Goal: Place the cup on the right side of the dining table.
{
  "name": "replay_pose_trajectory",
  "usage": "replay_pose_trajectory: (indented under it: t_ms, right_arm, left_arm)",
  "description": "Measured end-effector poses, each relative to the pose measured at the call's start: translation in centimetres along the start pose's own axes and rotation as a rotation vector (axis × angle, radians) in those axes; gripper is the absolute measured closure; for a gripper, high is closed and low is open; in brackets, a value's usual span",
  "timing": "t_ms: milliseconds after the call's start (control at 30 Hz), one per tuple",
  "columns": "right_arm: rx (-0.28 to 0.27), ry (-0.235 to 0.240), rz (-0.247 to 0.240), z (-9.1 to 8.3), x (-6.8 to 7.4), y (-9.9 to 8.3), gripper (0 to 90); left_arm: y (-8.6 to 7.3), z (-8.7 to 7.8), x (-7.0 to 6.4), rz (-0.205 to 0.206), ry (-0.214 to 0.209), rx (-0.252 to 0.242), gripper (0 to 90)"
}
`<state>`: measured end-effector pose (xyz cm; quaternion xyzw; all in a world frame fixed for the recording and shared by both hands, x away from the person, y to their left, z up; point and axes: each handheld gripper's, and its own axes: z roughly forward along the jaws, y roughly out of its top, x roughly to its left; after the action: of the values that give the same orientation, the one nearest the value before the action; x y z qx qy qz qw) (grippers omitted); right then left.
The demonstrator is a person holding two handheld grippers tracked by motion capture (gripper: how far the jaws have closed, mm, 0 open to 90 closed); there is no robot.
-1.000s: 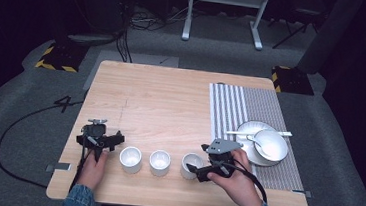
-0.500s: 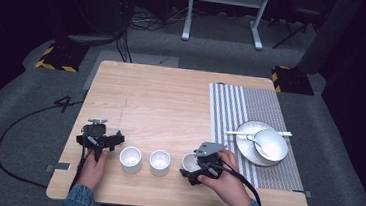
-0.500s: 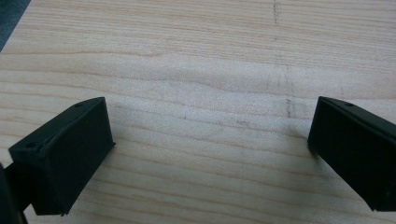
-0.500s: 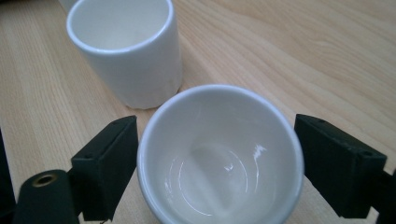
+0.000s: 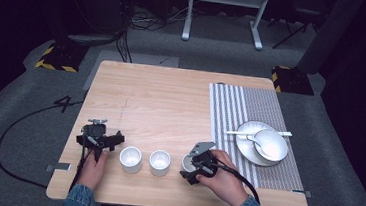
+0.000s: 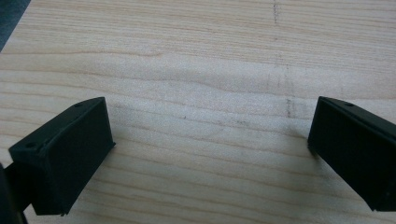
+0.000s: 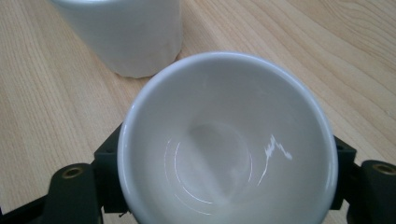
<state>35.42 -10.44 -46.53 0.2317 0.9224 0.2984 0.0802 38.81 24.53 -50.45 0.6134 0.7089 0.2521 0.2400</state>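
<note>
Three white cups stand in a row near the table's front edge: a left one (image 5: 130, 159), a middle one (image 5: 159, 162) and a right one (image 5: 187, 162). My right gripper (image 5: 196, 164) is shut on the right cup (image 7: 224, 140), with a black jaw against each side of its wall. The right gripper view looks into the cup's bare inside, with the middle cup (image 7: 123, 37) just beyond it. My left gripper (image 5: 100, 140) rests left of the row, open (image 6: 210, 149). Only bare wood lies between its fingers (image 6: 65, 158).
A striped placemat (image 5: 241, 105) covers the right part of the wooden table (image 5: 171, 97). On it sits a white plate (image 5: 245, 148) with a bowl (image 5: 271, 143) and spoons. The table's front edge is close behind both hands.
My right gripper has moved left onto the right cup and now holds it between its jaws. The left gripper has stayed in place.
</note>
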Motion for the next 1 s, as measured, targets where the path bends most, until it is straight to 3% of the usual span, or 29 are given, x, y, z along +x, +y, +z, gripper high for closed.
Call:
replay_pose_trajectory:
  t_ms: [333, 767, 1000]
  right_arm:
    - [0.036, -0.002, -0.027, -0.2, 0.2, 0.8, 27.2]
    - [0.046, 0.016, -0.079, -2.5, 0.2, 3.1, 27.2]
    - [0.035, 0.02, -0.081, -3.3, 0.2, 3.9, 27.2]
  left_arm:
    - [0.0, 0.0, 0.0, 0.0, 0.0, 0.0, 0.1]
    - [0.0, 0.0, 0.0, 0.0, 0.0, 0.0, 0.1]
    - [0.0, 0.0, 0.0, 0.0, 0.0, 0.0, 0.1]
